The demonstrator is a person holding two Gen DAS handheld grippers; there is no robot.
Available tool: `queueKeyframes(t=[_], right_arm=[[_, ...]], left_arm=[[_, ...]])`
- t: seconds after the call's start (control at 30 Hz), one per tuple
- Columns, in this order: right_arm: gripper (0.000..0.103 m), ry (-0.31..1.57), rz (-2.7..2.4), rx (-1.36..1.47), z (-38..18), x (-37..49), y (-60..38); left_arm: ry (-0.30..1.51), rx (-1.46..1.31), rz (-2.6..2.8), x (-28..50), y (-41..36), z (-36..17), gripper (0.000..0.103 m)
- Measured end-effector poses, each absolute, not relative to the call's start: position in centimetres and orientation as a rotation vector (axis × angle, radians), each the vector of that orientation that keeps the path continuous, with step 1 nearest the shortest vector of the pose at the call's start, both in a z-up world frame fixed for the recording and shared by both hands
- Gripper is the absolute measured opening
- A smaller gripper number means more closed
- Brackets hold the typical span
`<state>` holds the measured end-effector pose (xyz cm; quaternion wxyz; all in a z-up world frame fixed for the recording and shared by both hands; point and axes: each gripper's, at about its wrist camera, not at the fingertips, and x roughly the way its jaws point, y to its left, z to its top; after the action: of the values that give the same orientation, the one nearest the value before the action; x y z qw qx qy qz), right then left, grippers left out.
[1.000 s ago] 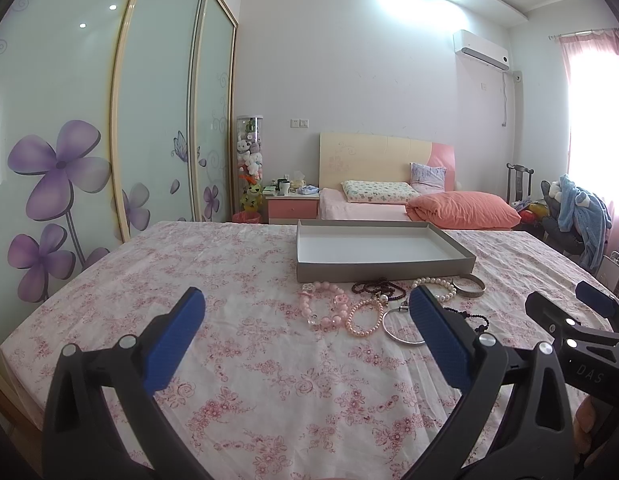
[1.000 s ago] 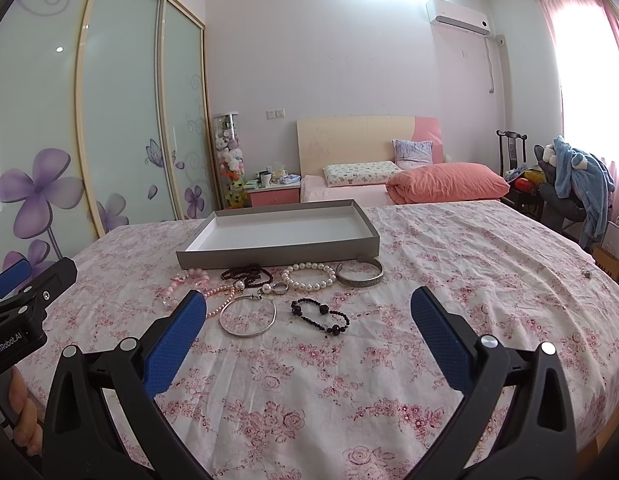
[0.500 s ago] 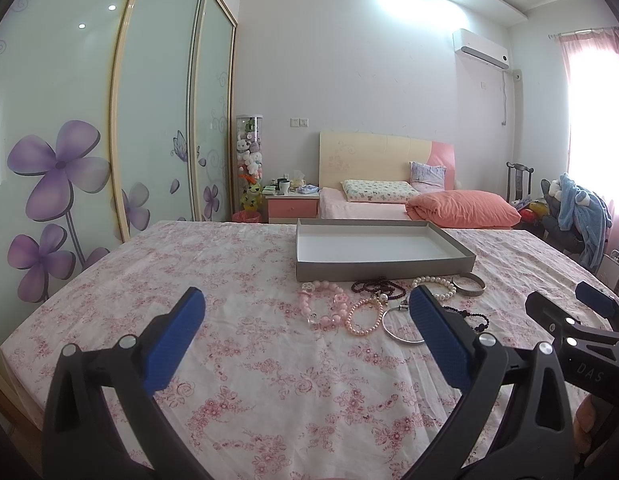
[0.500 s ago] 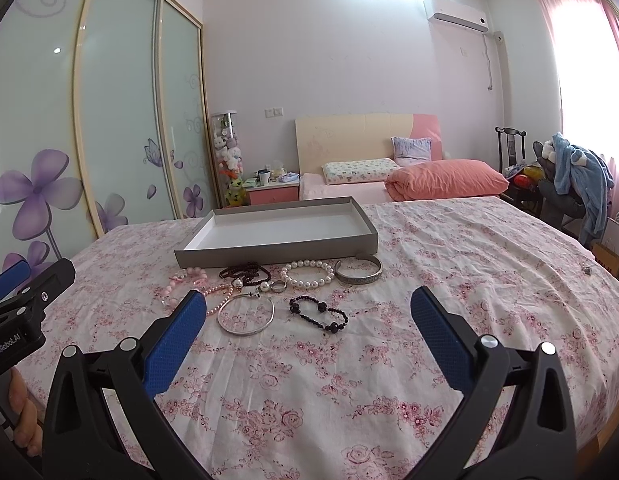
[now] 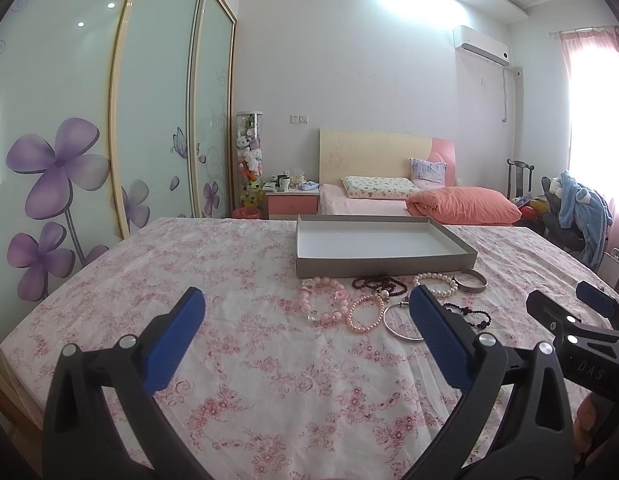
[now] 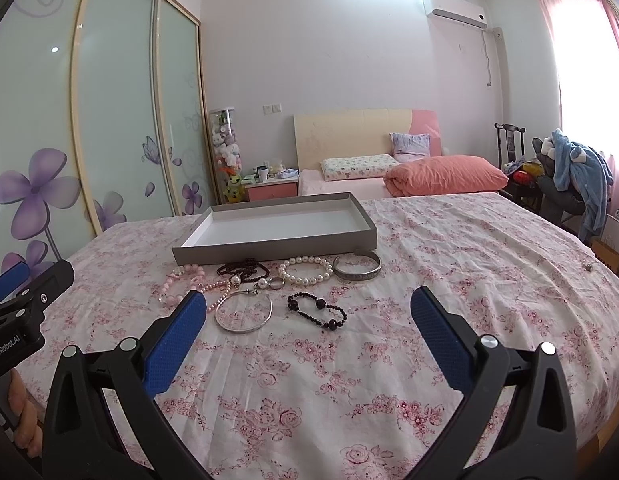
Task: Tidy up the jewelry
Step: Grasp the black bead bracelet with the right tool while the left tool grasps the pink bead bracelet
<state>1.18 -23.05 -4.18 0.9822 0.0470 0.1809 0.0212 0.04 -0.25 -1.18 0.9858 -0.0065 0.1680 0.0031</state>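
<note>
The jewelry lies in a loose row on the floral-sheeted bed [image 6: 449, 248], just in front of the grey tray [image 6: 269, 249], whose long axis runs across the bed, parallel to the row. Nearest the tray: pink bead bracelet [image 6: 181, 280], dark bead strand [image 6: 243, 269], white pearl bracelet [image 6: 306, 271], silver cuff [image 6: 356, 267]. Closer to the near edge: thin silver bangle [image 6: 244, 311] and black bead bracelet [image 6: 316, 310], apart from each other. Both the left gripper [image 5: 307, 312] and the right gripper [image 6: 307, 312] hover over the near edge with jaws spread wide, holding nothing.
</note>
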Motion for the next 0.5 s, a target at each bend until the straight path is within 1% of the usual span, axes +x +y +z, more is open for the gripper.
queueKeyframes(t=[0.17,0.33,0.37,0.43,0.5], right_arm=[[0.101,0.438,0.046,0.092,-4.6,2.8,-23.5],[0.101,0.615,0.052,0.131,-5.8,6.7,-25.0],[0.099,0.659,0.056,0.144,-6.2,7.6,-25.4],[0.092,0.737,0.068,0.158,-6.9,9.1,-25.7],[0.081,0.804,0.087,0.159,-7.7,10.6,-25.9]], left_arm=[[0.389,0.011,0.017,1.6,-0.4,-1.5,0.099],[0.489,0.060,0.009,4.3,-0.6,-2.0,0.099],[0.509,0.062,0.004,4.8,-0.5,-2.1,0.099],[0.566,0.061,-0.022,6.2,-0.5,-2.4,0.099],[0.621,0.054,-0.050,7.6,-0.3,-2.7,0.099]])
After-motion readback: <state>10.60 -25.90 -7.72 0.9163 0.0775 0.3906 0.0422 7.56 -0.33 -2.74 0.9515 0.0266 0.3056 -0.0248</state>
